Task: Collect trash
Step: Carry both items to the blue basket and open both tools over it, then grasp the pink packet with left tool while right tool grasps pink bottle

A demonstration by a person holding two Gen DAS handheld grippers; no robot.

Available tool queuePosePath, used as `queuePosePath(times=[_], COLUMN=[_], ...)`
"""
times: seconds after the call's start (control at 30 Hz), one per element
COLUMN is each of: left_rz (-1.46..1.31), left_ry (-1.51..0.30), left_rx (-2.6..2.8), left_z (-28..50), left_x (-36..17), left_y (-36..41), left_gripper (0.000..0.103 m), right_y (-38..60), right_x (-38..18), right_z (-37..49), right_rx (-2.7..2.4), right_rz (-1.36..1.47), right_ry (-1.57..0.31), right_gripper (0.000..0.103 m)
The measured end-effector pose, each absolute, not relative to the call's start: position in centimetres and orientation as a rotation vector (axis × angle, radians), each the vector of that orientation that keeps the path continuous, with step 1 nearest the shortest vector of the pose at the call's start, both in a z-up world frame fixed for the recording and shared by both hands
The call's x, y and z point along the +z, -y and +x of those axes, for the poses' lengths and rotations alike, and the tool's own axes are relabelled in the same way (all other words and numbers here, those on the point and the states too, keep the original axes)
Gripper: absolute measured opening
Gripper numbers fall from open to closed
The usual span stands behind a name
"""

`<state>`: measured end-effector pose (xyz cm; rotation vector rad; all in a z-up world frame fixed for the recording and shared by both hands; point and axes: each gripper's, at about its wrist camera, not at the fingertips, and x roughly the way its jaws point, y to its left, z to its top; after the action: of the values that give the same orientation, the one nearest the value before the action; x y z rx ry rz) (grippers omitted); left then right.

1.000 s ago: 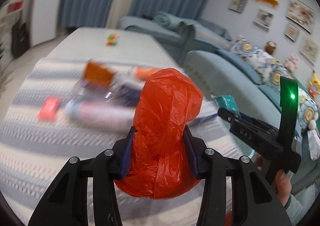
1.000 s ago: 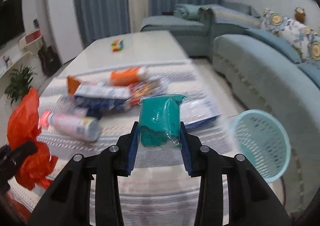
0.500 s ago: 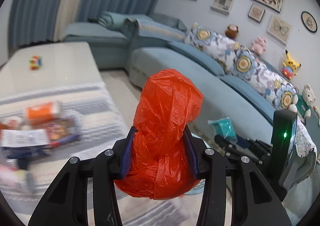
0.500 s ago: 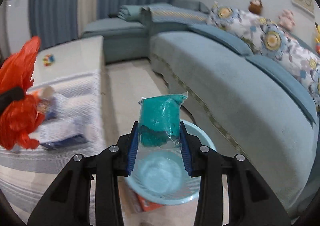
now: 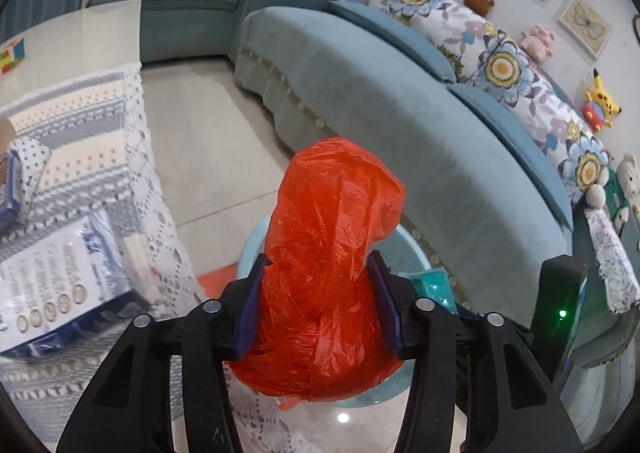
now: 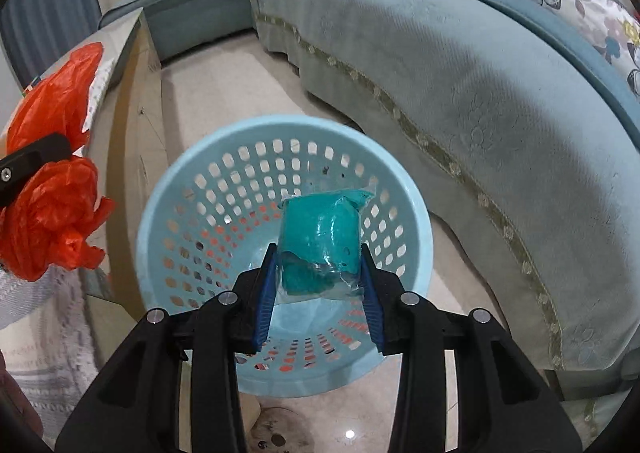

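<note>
My left gripper is shut on a crumpled red plastic bag and holds it over the near rim of a light blue perforated basket on the floor. My right gripper is shut on a teal packet in clear wrap and holds it right above the open basket, which looks empty inside. The red bag also shows at the left of the right wrist view. The teal packet peeks out beside the bag in the left wrist view.
A low table with a striped patterned cloth stands left of the basket, with a white and blue packet near its edge. A long blue sofa runs along the right. Tiled floor lies between table and sofa.
Both grippers have swung right, away from the table and its litter, and down toward the basket. The right gripper now hangs directly over the basket. Both still hold their items.
</note>
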<state>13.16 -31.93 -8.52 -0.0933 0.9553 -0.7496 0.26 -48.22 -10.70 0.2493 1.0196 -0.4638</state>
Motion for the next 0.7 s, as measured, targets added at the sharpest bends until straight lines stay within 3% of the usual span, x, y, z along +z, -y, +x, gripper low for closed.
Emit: queuePosePath(times=[0.1, 0.17, 0.23, 0.7], left_rz=[-0.091, -0.085, -0.088, -0.169], left_ry=[-0.950, -0.940, -0.934, -0.814], left_rx=[-0.765, -0.768, -0.772, -0.736], left_z=[12.9, 12.6, 12.5, 10.6], left_x=[-8.7, -8.5, -8.1, -2.0], left_y=[32.0, 31.6, 30.8, 21.4], left_gripper=[0.062, 0.069, 0.072, 0.077], right_y=[48.1, 47.9, 48.0, 44.4], right_x=[-11.1, -11.0, -10.8, -4.3], right_z=[0.6, 0.6, 0.7, 0.0], right_rx=[-0.460, -0.463, -0.463, -0.439], right_rz=[0.255, 0.261, 0.269, 0.219], right_ry=[-1.021, -1.013, -1.004, -0.899], right_gripper=[0.038, 0.051, 0.052, 0.052])
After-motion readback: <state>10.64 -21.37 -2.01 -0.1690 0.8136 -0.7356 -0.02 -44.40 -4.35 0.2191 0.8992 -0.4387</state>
